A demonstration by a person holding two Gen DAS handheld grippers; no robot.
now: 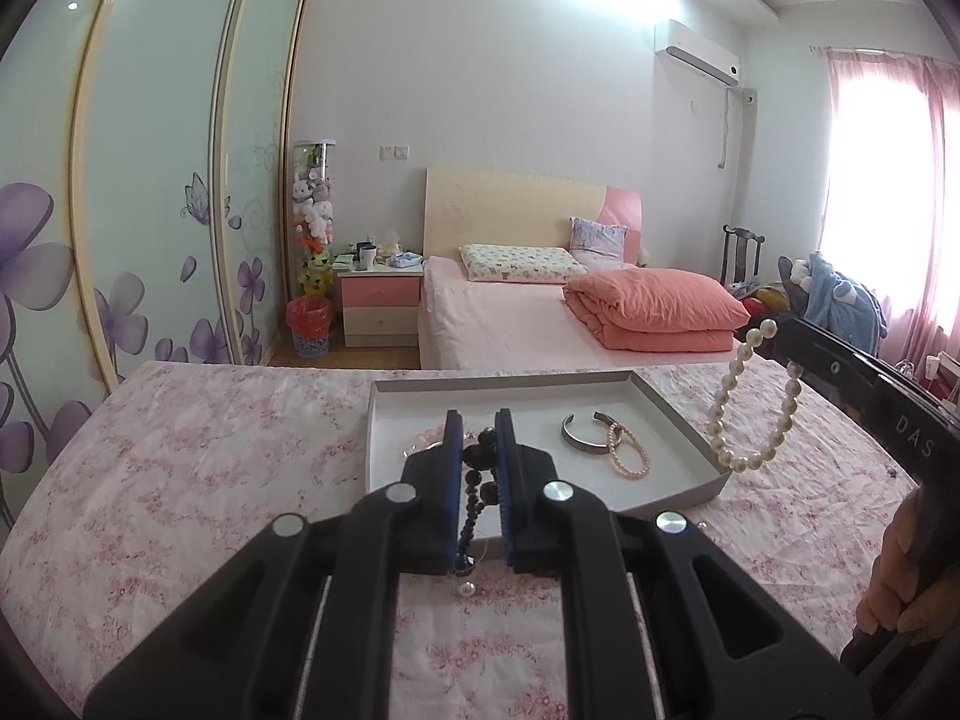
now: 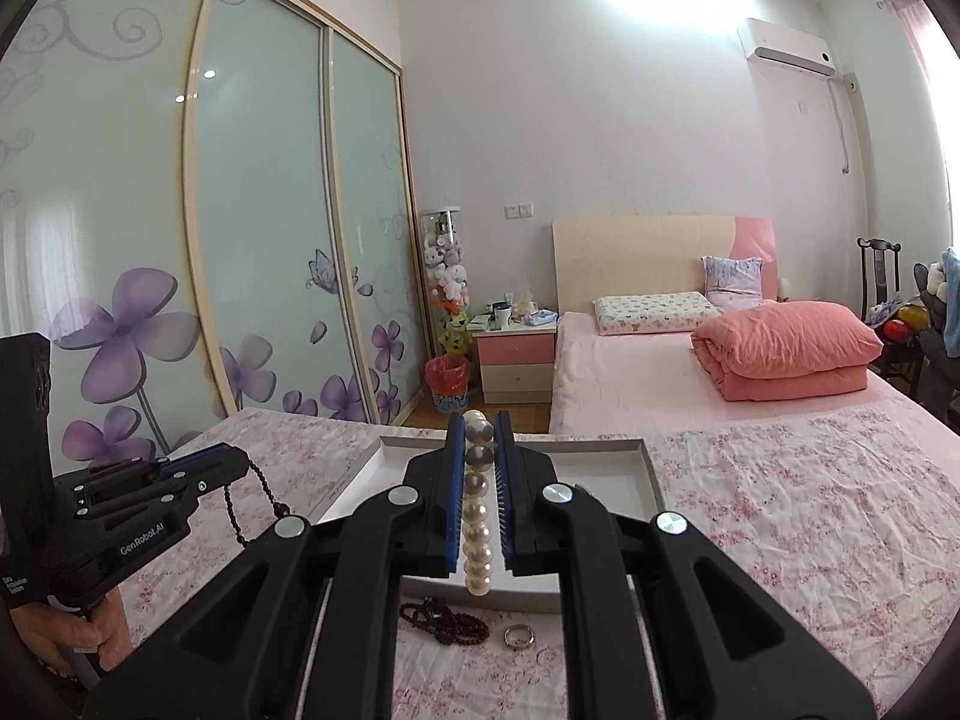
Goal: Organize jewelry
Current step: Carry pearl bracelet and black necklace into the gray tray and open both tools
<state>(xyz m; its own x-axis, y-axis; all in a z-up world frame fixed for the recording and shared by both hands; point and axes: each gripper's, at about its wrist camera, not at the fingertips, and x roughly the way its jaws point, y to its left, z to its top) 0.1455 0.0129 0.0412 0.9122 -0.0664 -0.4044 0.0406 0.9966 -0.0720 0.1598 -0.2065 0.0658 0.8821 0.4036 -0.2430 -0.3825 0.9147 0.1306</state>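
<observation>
A shallow white tray (image 1: 678,420) lies on the floral cloth; it also shows in the right wrist view (image 2: 651,480). In it lie a silver cuff (image 1: 585,435), a pink pearl bracelet (image 1: 627,456) and a pale pink bracelet (image 1: 423,438). My left gripper (image 1: 479,426) is shut on a black bead string (image 1: 480,480) above the tray's front left; it shows from the side in the right wrist view (image 2: 237,465). My right gripper (image 2: 479,426) is shut on a white pearl bracelet (image 2: 477,516), which hangs in a loop (image 1: 750,408) over the tray's right edge.
A dark red bead string (image 2: 444,615) and a silver ring (image 2: 518,636) lie on the cloth in front of the tray. A loose pearl (image 1: 467,588) lies on the cloth. A bed with a folded orange quilt (image 1: 654,312) stands beyond.
</observation>
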